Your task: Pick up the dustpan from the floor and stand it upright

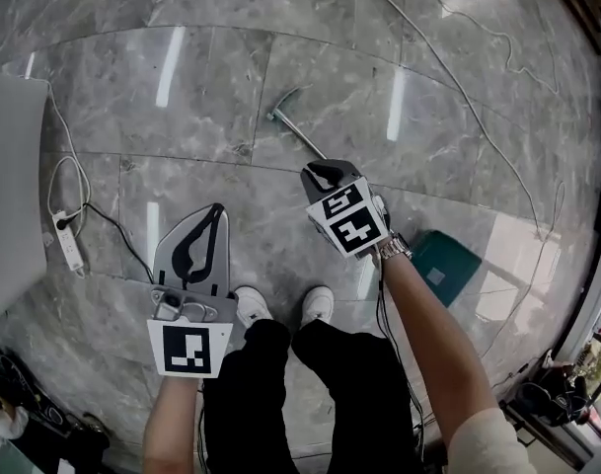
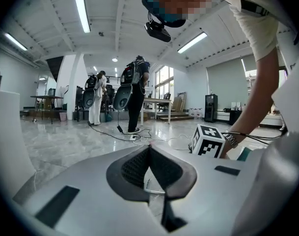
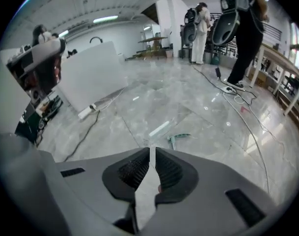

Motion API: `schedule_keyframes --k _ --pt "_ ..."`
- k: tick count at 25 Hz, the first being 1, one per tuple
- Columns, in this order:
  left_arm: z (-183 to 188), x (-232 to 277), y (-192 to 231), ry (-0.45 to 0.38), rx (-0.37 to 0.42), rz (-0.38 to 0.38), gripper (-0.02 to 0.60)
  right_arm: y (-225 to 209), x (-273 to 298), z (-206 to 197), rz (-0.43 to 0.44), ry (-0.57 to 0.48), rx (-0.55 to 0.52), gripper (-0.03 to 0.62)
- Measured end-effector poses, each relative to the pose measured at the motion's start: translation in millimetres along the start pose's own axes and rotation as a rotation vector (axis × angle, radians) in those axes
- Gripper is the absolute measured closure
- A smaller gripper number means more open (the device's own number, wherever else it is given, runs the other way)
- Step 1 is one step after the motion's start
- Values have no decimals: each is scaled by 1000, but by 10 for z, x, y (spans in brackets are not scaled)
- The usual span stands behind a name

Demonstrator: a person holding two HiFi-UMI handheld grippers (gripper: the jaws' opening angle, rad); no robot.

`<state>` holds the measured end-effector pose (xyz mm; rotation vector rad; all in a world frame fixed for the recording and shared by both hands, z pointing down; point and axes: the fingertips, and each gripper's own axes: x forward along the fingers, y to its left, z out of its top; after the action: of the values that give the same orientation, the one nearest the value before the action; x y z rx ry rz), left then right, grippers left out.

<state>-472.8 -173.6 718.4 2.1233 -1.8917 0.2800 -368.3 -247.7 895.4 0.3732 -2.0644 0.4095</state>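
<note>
Head view: the dustpan [image 1: 445,267] lies flat on the floor [image 1: 211,87]. Its teal pan is at our right, by the right forearm. Its thin handle [image 1: 302,134] runs up-left from under the right gripper [image 1: 318,174] and ends in a bent grip. The left gripper [image 1: 213,211] hangs above bare tile, well apart from the dustpan.

Left gripper view: left gripper [image 2: 149,149] has its pads meeting at the tip with nothing between them. A teal edge low at the right is probably the pan; we cannot confirm this.

Right gripper view: right gripper [image 3: 151,154] shows only a hairline slit between its pads and holds nothing. The handle grip [image 3: 179,138] lies on the floor just ahead of the tips.

Judgement: we expect it to be light and stiff, with the weight at the pan end. The rod looks smooth and may twist in the pads. We would open the right claw, take the handle at or near the grip, and pivot the dustpan up on the pan. The glossy floor may let the pan skid.
</note>
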Motion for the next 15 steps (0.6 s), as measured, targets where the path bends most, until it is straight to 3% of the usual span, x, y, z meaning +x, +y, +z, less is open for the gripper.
schedule_keyframes --k 3,7,12,15 --pt "-538 284 137 -4 31 -29 571 -224 719 -268 27 83 -48 502" --pt "-1053 599 316 -31 47 -27 571 -589 1505 -411 20 104 -71 494" --pt "-1407 873 423 -104 26 -14 571 -976 2107 -446 -25 121 -147 494" --pt "-1551 901 359 -111 51 -34 571 -996 2350 -545 5 154 -155 494"
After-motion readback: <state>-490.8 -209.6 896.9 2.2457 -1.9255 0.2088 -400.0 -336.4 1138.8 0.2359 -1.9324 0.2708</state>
